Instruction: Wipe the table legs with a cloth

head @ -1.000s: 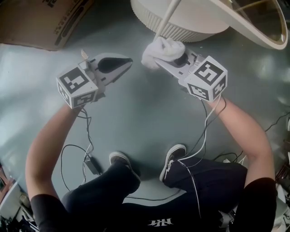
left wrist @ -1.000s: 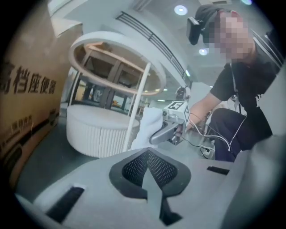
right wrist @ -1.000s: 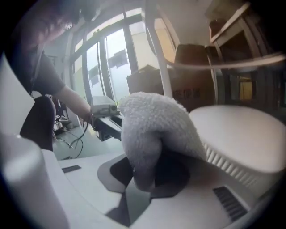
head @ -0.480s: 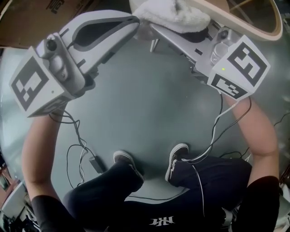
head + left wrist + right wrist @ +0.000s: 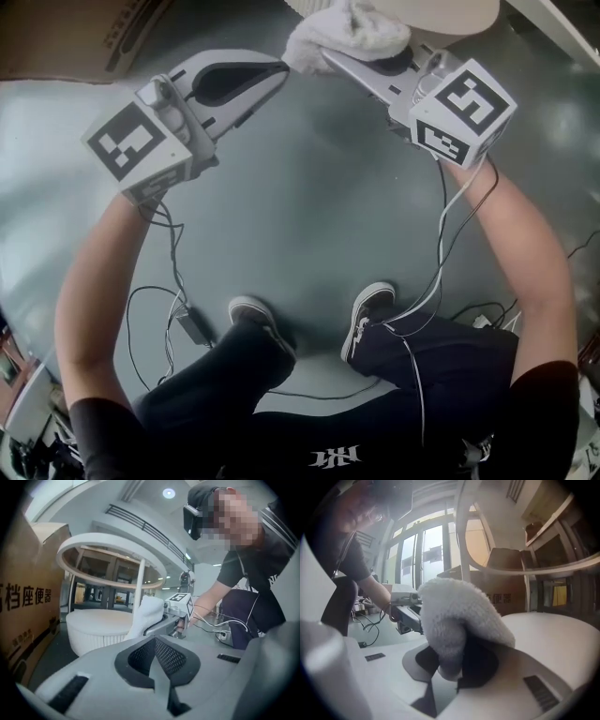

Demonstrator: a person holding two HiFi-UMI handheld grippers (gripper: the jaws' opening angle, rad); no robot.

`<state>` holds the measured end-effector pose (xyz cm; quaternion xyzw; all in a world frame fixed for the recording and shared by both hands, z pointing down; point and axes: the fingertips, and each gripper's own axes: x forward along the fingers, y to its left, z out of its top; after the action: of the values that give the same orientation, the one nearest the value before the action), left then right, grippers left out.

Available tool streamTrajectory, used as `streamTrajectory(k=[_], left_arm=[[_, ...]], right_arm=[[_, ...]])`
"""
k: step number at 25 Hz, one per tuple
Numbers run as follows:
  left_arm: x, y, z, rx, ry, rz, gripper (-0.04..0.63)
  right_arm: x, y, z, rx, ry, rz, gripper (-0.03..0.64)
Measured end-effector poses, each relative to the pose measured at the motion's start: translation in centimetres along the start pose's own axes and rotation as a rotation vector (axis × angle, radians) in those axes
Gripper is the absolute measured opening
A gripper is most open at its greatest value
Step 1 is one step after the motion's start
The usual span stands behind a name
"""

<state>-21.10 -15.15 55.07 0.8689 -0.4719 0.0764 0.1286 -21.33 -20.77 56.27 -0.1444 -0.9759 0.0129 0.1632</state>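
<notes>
Two tools: left tool (image 5: 161,667) closed, empty; right tool (image 5: 457,672) clamped on the cloth (image 5: 459,616).
Cloth position: held in the air near the table leg (image 5: 140,578); contact not confirmed.
Risk: cloth is bunched at the tips; it may slip free or skip the leg under light pressure.

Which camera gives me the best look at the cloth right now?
Right gripper view: the cloth sits close and central, clamped in the right tongs. The left gripper view shows it small, from the side; the head view only catches it at the top edge.
</notes>
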Motion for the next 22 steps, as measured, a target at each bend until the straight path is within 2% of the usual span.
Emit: streamTrajectory(k=[4, 10, 14, 18, 20, 22], left_arm=[[0.0, -0.5, 0.7, -0.044, 0.005, -0.006, 0.005], [0.0, -0.1, 0.5, -0.088, -0.008, 0.010, 0.005], [0.0, -0.3, 1.3, -0.094, -0.010, 0.012, 0.005], [0.1, 0.7, -1.3, -0.085, 0.020, 0.015, 0.005], [0.1, 1.0, -3.7, -0.094, 0.042, 0.014, 0.005], [0.2, 0.6, -5.0, -0.120, 0.070, 0.001, 0.005]], right_arm=[[-0.1, 0.2, -1.0, 0.002, 0.031, 0.005, 0.072], [1.0, 0.2, -5.6, 0.003, 0.162, 0.000, 0.072], [1.2, 0.2, -8.5, 0.033, 0.302, 0.013, 0.072], [3.4, -0.4, -13.4, 0.059, 0.467, 0.084, 0.072], [3.7, 0.6, -14.6, 0.083, 0.465, 0.118, 0.072], [1.7, 2.1, -13.6, 0.111, 0.410, 0.130, 0.072]])
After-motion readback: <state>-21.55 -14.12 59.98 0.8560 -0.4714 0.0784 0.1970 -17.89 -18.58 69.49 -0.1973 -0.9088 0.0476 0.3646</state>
